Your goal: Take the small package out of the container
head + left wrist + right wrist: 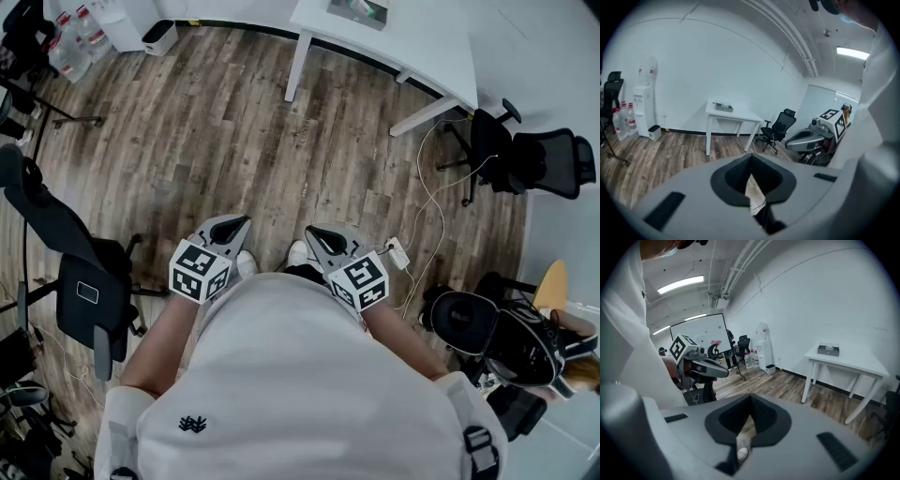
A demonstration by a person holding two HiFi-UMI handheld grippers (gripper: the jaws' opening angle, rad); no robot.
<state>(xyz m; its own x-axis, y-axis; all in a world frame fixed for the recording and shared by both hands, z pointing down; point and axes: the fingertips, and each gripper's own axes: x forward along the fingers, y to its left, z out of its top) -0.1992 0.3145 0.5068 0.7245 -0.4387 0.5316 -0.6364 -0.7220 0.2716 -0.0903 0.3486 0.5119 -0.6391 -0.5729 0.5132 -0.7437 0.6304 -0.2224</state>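
- L gripper (pixel 242 225): jaws closed tip to tip, nothing btw them. Held low by the person's waist, angled down at floor (pixel 234 131).
- R gripper (pixel 314 234): same, clenched & empty, pointing down. It's beside the L one, not touching it.
- Container (pixel 828 349): small low tray or box on top of white table (pixel 862 364), well apart from both grippers, across the room.
- Package: not visible in any view; container too far & too small to see into. Prob lies inside, below the rim.
- Task not begun. Nothing reached yet; person has to get to the table first.
- Handling (guess only): "small package" so prob light, no weight issue, one gripper should do. Wrapper may be soft or slick and could crumple or slip under a hard pinch. Can't tell material from here.
- Where to grip (guess): an edge or corner standing proud of the rim, or across its narrow side, pads flat on both faces. Jaws must open first and come in from above so the walls don't block.
- Risk: a light container may lift or slide w/ the package; other gripper could steady its rim.
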